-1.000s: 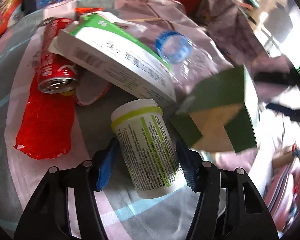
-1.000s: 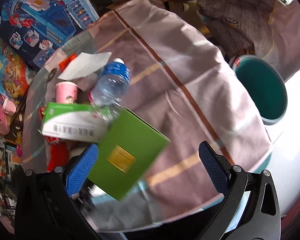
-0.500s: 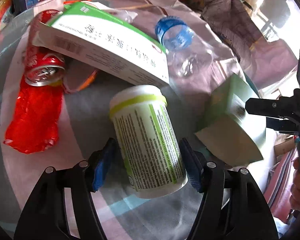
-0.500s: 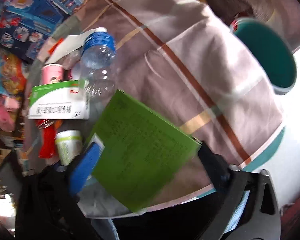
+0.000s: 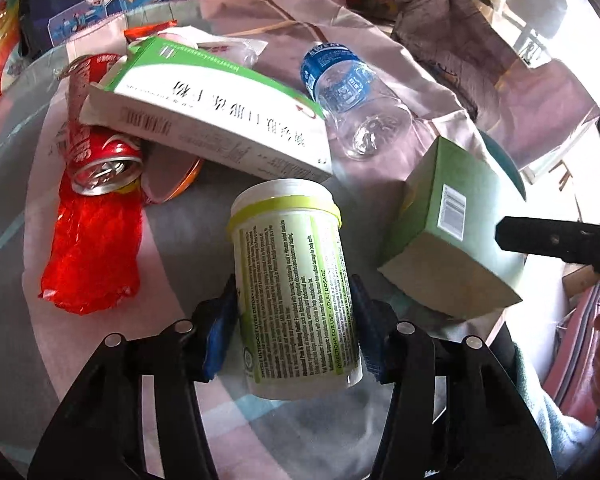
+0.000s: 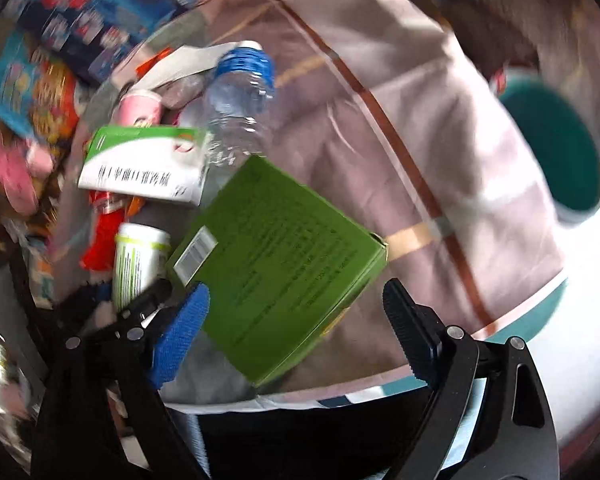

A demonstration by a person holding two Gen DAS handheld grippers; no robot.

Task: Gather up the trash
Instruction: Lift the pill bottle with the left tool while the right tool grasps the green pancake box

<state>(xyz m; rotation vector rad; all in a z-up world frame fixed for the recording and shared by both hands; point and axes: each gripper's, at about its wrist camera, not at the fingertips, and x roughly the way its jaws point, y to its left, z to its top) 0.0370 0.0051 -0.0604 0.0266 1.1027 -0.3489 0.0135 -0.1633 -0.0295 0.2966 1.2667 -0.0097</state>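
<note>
A white jar with a lime-green label (image 5: 296, 280) lies on the checked tablecloth. My left gripper (image 5: 292, 312) has its jaws closing, and both blue pads touch the jar's sides. To the jar's right, near the table's edge, sits a green carton (image 5: 452, 232). In the right wrist view the same green carton (image 6: 284, 256) lies between the fingers of my right gripper (image 6: 296, 312). Its jaws stand wide and are opening. The left pad is at the carton's corner and the right pad is clear of it. One black finger of the right gripper (image 5: 556, 240) shows beside the carton.
Behind the jar lie a long white-and-green carton (image 5: 220, 120), a red drink can (image 5: 100, 160), a red plastic wrapper (image 5: 92, 248) and a clear bottle with a blue label (image 5: 348, 96). A pink cup (image 6: 140, 108) stands farther back. A teal bin (image 6: 556, 152) stands past the table's edge.
The left jaws have narrowed onto the jar. The green carton has come down from a raised tilt to rest near the table edge, and the right gripper has sunk closer over it.
</note>
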